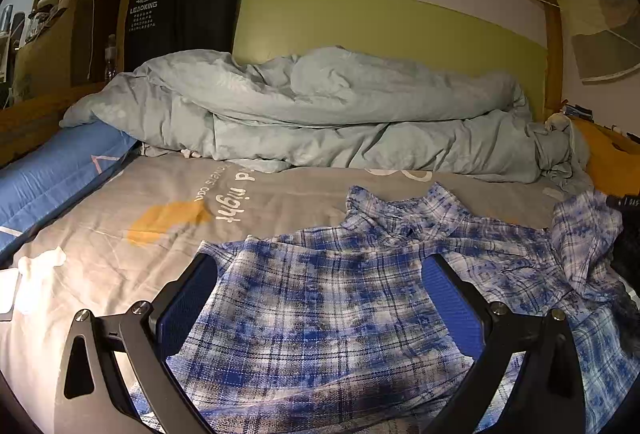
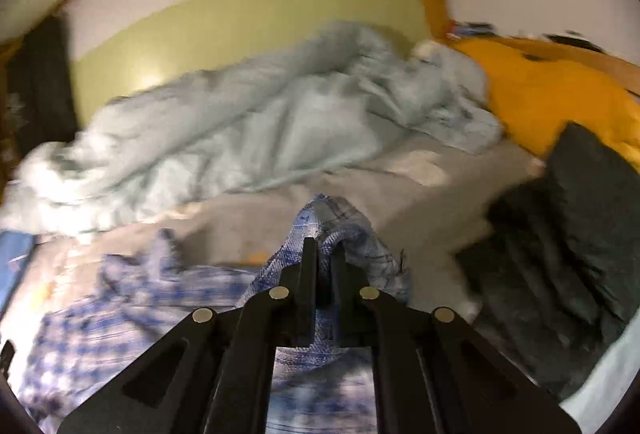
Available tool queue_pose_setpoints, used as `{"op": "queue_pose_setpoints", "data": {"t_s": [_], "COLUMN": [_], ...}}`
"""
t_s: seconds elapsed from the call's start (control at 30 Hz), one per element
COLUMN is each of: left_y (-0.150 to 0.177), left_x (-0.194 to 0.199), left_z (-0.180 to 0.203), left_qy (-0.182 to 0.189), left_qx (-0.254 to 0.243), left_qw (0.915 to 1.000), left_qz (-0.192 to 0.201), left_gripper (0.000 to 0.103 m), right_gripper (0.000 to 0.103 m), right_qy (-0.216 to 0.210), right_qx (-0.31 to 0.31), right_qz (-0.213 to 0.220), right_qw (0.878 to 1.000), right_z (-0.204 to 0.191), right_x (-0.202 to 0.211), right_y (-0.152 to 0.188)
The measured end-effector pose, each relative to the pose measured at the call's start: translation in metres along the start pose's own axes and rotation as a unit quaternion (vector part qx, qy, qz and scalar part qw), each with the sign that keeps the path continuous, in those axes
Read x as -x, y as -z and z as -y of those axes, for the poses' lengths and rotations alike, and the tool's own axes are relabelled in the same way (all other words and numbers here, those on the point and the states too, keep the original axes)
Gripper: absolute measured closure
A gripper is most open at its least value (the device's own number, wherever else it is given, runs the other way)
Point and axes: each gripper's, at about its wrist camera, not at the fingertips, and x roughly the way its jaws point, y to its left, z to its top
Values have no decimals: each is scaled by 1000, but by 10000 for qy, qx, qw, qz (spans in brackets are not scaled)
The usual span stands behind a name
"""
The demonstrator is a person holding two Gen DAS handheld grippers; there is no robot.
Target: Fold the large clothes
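Note:
A blue and white plaid shirt [image 1: 320, 298] lies crumpled on the grey bed sheet [image 1: 120, 258], its collar toward the duvet. My left gripper [image 1: 320, 266] hovers just over the shirt's near part, jaws wide open, with the cloth below and between them but not pinched. In the right wrist view my right gripper [image 2: 323, 246] is shut on a fold of the plaid shirt [image 2: 340, 222], which bunches up over the fingertips and is lifted off the sheet [image 2: 420, 194]. The rest of the shirt trails down to the left, blurred.
A rumpled pale green duvet [image 1: 320, 106] fills the back of the bed below the green headboard. A blue pillow [image 1: 52, 170] lies at the left edge. An orange blanket [image 2: 552, 90] and dark cushions [image 2: 560, 234] sit at the right. A wooden bed frame surrounds it all.

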Motion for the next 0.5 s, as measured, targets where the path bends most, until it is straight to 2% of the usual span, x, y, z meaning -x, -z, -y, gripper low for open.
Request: {"op": "queue_pose_setpoints", "data": {"t_s": [0.07,0.13,0.2,0.27,0.33,0.37,0.43,0.47,0.5], "left_y": [0,0,0,0,0,0,0,0,0], "left_x": [-1,-1,-1,0,0,0,0,0,0], "left_z": [0,0,0,0,1,1,1,0,0], "left_qy": [0,1,-2,4,9,6,6,8,14], "left_qx": [0,1,1,0,-9,-9,-1,4,9], "left_qw": [10000,10000,10000,10000,10000,10000,10000,10000,10000], "left_qz": [-3,-8,-3,2,5,3,3,4,8], "left_gripper": [0,0,0,0,0,0,0,0,0], "right_gripper": [98,98,98,98,98,98,98,98,98], "right_qy": [44,-127,-627,-1214,-1534,-1420,-821,-753,-893], "right_qx": [-235,-510,-598,-574,-221,72,474,407,283], "right_qz": [-104,17,326,780,1073,1039,735,649,576], "right_qw": [9997,9986,9957,9879,9821,9844,9928,9942,9939], "right_z": [12,25,30,28,16,6,-10,-11,-9], "right_x": [-5,-1,12,30,46,49,38,30,24], "right_y": [-1,-3,-9,-12,-12,-12,-8,-5,-4]}}
